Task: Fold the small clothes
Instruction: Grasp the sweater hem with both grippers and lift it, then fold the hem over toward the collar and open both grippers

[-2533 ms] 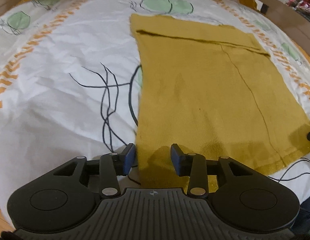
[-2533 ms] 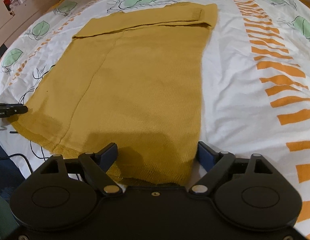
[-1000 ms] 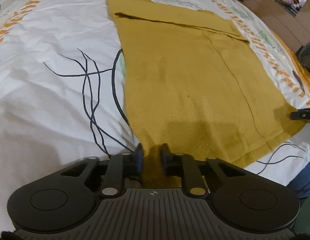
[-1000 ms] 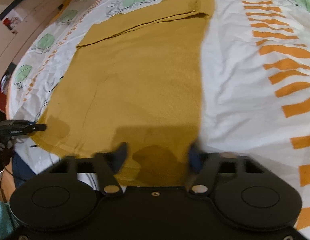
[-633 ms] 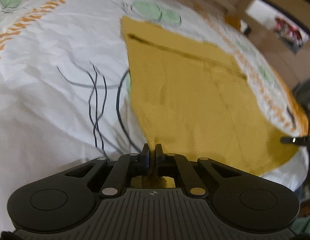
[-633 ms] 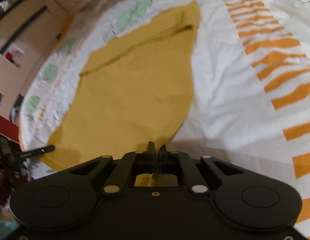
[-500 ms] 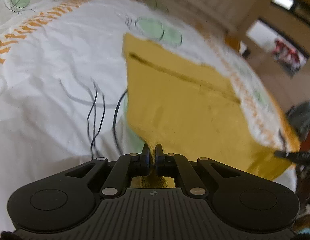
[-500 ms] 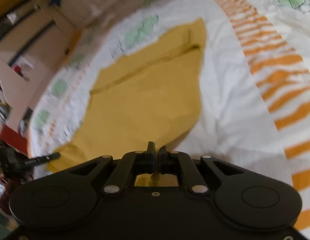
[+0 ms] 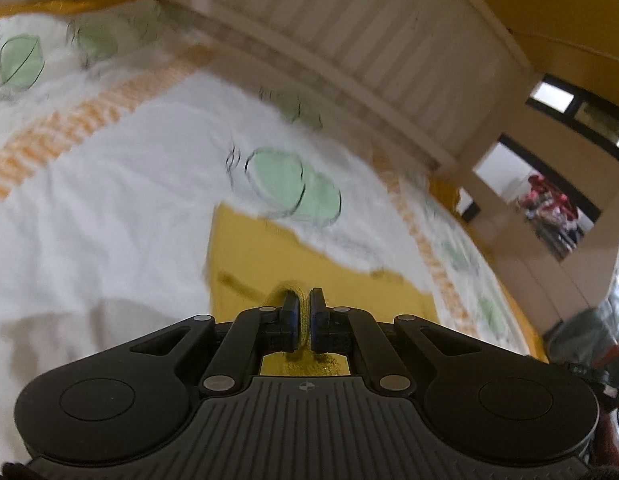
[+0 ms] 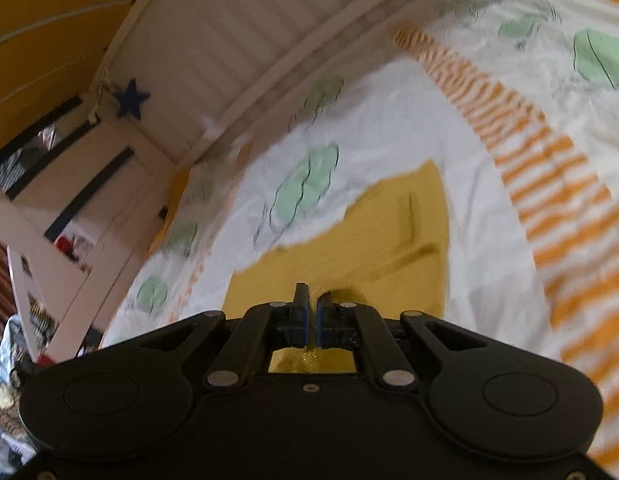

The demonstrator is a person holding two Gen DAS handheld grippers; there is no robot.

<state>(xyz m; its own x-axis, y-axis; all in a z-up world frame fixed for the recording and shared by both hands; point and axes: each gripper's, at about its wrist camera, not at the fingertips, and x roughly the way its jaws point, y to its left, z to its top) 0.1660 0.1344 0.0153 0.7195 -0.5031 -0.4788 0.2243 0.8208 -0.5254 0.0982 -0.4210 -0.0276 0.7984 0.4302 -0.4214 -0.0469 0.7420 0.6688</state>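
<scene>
A mustard yellow knit garment [image 9: 309, 264] lies on a white bed sheet [image 9: 109, 184] with green leaf and orange stripe print. My left gripper [image 9: 303, 312] is shut on the garment's near left corner and holds it lifted above the bed. My right gripper [image 10: 312, 316] is shut on the near right corner of the same garment [image 10: 389, 240], also lifted. Only the garment's far part with its folded band shows beyond the fingers. Both views are blurred and tilted up.
A white slatted headboard [image 9: 349, 40] runs across the far end of the bed, also in the right wrist view [image 10: 229, 40]. A doorway [image 9: 549, 208] with red items is at right. A blue star [image 10: 131, 98] and furniture stand at left.
Both grippers closed on the garment's near corners, then lifted and carried them toward its far end. The views tilted up, showing the headboard.
</scene>
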